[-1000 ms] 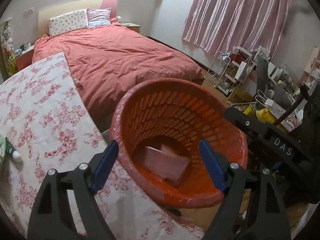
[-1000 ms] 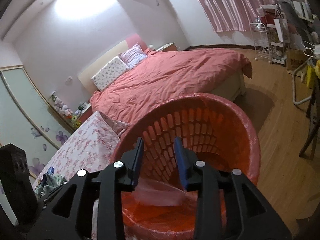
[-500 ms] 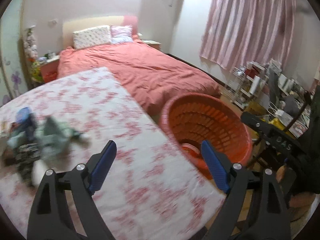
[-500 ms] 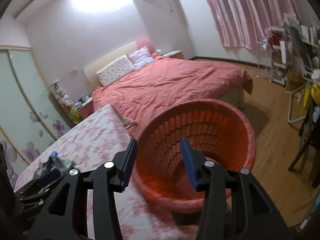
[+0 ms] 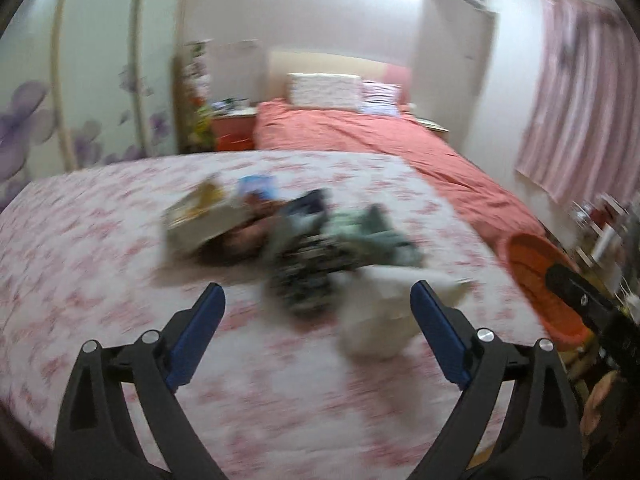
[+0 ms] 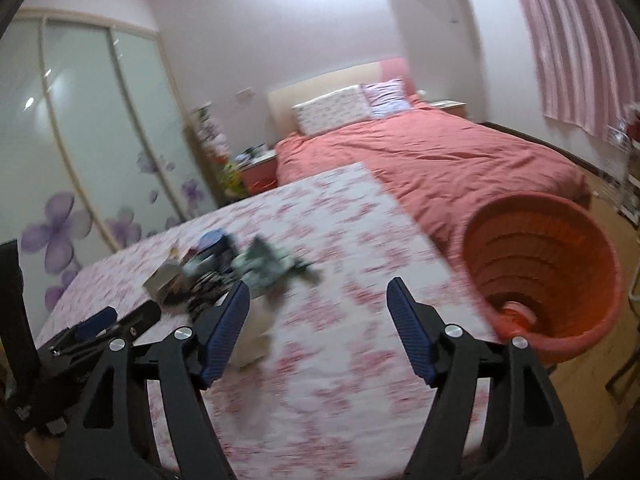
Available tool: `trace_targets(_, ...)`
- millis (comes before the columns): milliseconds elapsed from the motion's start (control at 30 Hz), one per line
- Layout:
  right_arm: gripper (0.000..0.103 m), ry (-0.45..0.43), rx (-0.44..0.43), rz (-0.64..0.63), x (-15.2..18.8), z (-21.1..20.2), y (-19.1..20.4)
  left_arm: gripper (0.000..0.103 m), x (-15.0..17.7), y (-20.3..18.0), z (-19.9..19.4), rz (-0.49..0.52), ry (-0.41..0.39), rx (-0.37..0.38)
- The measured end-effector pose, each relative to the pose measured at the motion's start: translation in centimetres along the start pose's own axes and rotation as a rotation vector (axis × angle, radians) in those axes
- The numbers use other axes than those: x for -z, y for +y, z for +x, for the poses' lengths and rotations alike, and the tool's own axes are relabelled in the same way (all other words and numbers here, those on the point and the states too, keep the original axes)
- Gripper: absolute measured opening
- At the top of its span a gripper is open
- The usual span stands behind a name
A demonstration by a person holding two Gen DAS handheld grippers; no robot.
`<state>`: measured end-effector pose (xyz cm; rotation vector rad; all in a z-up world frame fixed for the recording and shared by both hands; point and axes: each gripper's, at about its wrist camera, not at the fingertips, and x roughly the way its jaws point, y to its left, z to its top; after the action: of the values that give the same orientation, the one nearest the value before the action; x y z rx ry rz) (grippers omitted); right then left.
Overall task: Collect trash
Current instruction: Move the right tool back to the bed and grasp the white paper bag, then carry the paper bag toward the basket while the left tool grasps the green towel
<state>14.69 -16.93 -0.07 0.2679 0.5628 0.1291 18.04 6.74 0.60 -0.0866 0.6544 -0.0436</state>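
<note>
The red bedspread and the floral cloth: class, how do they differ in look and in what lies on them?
The red bedspread is plain; the floral cloth is white with pink flowers. The red bedspread carries only pillows; the floral cloth holds a blurred trash pile. Both are spread flat.

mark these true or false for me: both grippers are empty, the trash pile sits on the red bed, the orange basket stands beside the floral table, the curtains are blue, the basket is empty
1. Left gripper and right gripper hold nothing: true; their jaws are opening.
2. The trash pile sits on the red bed: false, on the floral table.
3. The orange basket stands beside that table: true.
4. The curtains are blue: false, pink.
5. The basket is empty: false, something lies at its bottom.
</note>
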Motion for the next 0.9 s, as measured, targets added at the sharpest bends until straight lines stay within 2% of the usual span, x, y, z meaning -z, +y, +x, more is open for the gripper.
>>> trace_targets(133,0.071,0.041,-0.021,-0.036,1.2,2.0,3.0,0.092,0.8,4.3,-1.4,-0.06,-0.008,-0.048)
trace_targets(233,0.071,0.067,-0.026,-0.033,1.7,3.6,4.1,0.092,1.2,6.4,-2.3,-0.09,-0.012,-0.053)
trace_targets(500,0.07,0.122,0.014,0.007,2.9,7.5,6.0,0.092,2.5,8.2,-2.3,-0.133,0.017,-0.029)
trace_targets(533,0.067,0.124,0.015,0.006,2.9,7.8,6.1,0.092,2.6,8.4,-2.1,-0.134,0.019,-0.028)
trace_targets(567,0.058,0.131,0.017,0.0,2.9,8.0,6.4,0.092,2.7,8.6,-2.0,-0.137,0.02,-0.026)
trace_targets(633,0.048,0.132,0.023,-0.013,2.9,8.1,6.8,0.092,2.8,8.9,-1.9,-0.143,0.024,-0.022)
trace_targets(667,0.046,0.133,0.02,-0.017,2.9,8.1,6.8,0.092,2.8,9.0,-1.8,-0.147,0.026,-0.019)
trace_targets(767,0.041,0.129,0.011,-0.011,2.8,7.8,6.8,0.092,3.0,9.3,-1.5,-0.155,0.033,-0.013)
trace_targets(900,0.04,0.119,0.009,-0.003,2.4,7.3,6.7,0.092,3.2,9.3,-1.1,-0.159,0.041,-0.003)
